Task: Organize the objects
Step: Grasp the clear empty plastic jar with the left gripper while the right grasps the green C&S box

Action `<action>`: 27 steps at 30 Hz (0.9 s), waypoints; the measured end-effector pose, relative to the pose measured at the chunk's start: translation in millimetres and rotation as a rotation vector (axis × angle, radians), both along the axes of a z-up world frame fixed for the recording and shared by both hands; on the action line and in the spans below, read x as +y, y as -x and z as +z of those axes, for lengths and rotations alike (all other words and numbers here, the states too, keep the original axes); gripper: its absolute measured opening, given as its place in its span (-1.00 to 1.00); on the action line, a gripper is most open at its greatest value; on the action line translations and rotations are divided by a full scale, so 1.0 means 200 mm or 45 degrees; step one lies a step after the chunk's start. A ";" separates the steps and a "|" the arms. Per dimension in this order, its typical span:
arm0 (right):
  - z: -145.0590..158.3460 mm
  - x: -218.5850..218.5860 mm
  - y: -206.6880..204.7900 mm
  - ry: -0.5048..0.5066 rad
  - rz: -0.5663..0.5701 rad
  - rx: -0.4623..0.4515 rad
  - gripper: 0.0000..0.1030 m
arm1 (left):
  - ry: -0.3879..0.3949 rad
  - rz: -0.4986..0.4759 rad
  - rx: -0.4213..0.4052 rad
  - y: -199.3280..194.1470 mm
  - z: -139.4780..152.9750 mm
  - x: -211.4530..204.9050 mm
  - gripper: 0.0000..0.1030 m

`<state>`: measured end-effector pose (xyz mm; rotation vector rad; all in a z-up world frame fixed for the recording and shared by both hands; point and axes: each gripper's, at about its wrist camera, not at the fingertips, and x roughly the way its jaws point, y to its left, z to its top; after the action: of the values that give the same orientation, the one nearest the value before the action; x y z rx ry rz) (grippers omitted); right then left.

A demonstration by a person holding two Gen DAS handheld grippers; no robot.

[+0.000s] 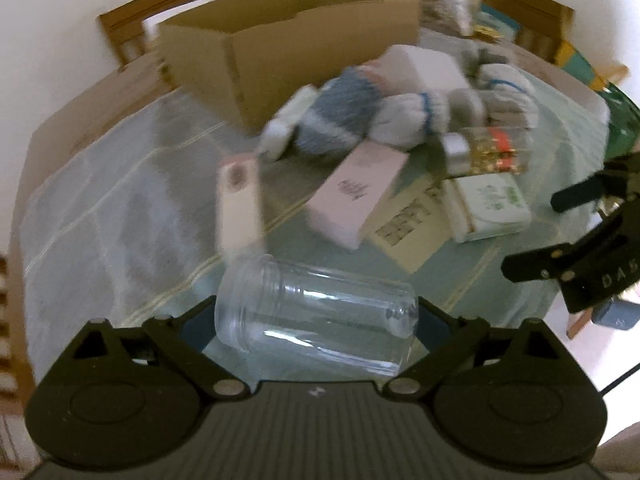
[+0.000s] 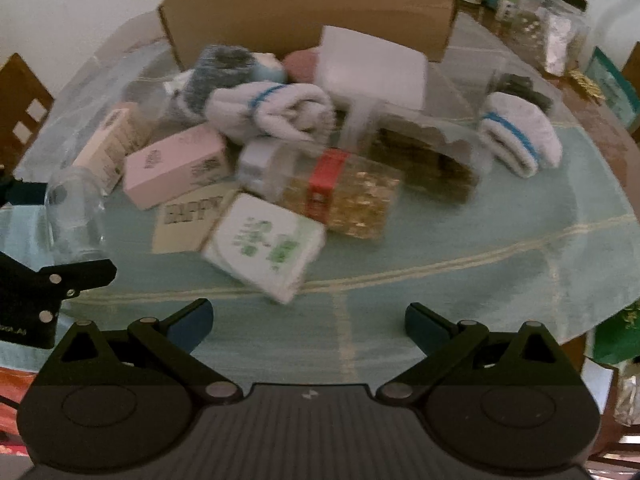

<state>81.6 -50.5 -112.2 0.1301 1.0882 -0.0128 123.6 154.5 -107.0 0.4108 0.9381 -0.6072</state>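
The left gripper (image 1: 316, 316) has its jaws wide apart around a clear, round plastic jar (image 1: 316, 316) lying near the table's (image 1: 100, 200) front edge, while the right gripper (image 2: 310, 320) gapes over bare checked cloth (image 2: 480, 248), near a pink box (image 2: 176, 166) and a "HAPPY" card (image 2: 188, 220).

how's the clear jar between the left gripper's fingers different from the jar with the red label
The clear jar looks empty and see-through; the red-label jar is packed with gold bits. The clear jar has no lid on its open mouth, while the red-label jar wears a silver cap. The clear jar lies apart on the tablecloth between the left hand-held gripper fingers; the red-label jar sits in the pile. Both are transparent and lie on their sides.
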 end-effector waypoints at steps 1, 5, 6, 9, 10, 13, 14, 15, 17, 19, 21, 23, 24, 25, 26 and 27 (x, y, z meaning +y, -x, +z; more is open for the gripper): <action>0.00 0.03 0.00 -0.009 0.018 -0.002 1.00 | 0.003 0.027 0.006 0.00 0.00 0.03 0.89; 0.00 0.11 -0.04 -0.036 0.074 -0.009 1.00 | 0.002 0.118 0.015 0.00 0.00 0.12 0.89; 0.00 0.13 -0.06 -0.030 0.085 -0.017 1.00 | 0.002 0.138 0.016 0.00 0.00 0.13 0.88; 0.00 0.17 -0.11 -0.032 0.108 -0.034 1.00 | 0.007 0.184 0.018 -0.01 0.00 0.17 0.88; 0.00 0.18 -0.13 -0.034 0.109 -0.038 1.00 | 0.009 0.194 0.017 -0.01 0.00 0.18 0.88; 0.00 0.19 -0.17 -0.049 0.105 -0.051 1.00 | 0.014 0.211 0.017 -0.02 0.00 0.20 0.88; -0.01 0.19 -0.17 -0.053 0.099 -0.056 1.00 | 0.016 0.214 0.018 -0.02 0.00 0.20 0.88; -0.01 0.20 -0.18 -0.054 0.095 -0.059 1.00 | 0.016 0.218 0.020 -0.02 0.00 0.19 0.88; -0.02 0.20 -0.18 -0.051 0.087 -0.066 1.00 | 0.019 0.222 0.022 -0.02 0.00 0.19 0.88; -0.01 0.21 -0.18 -0.040 0.074 -0.066 0.97 | 0.018 0.221 0.021 -0.02 0.00 0.19 0.88; 0.00 0.22 -0.17 -0.011 0.059 -0.069 0.86 | 0.020 0.219 0.024 -0.02 0.00 0.19 0.88; 0.01 0.23 -0.17 0.019 0.046 -0.069 0.67 | 0.024 0.221 0.029 -0.03 0.00 0.19 0.88; 0.01 0.22 -0.17 0.028 0.040 -0.066 0.63 | 0.026 0.222 0.033 -0.03 0.00 0.19 0.88; 0.02 0.21 -0.16 0.034 0.035 -0.064 0.56 | 0.027 0.224 0.036 -0.03 0.00 0.19 0.88; 0.02 0.21 -0.16 0.037 0.034 -0.061 0.51 | 0.028 0.227 0.039 -0.04 0.00 0.19 0.88; 0.02 0.21 -0.16 0.035 0.035 -0.059 0.51 | 0.029 0.228 0.043 -0.04 0.01 0.19 0.88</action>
<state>114.2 -9.0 -108.9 0.0903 1.0431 -0.0002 131.3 192.8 -105.3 0.2933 0.9875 -0.4622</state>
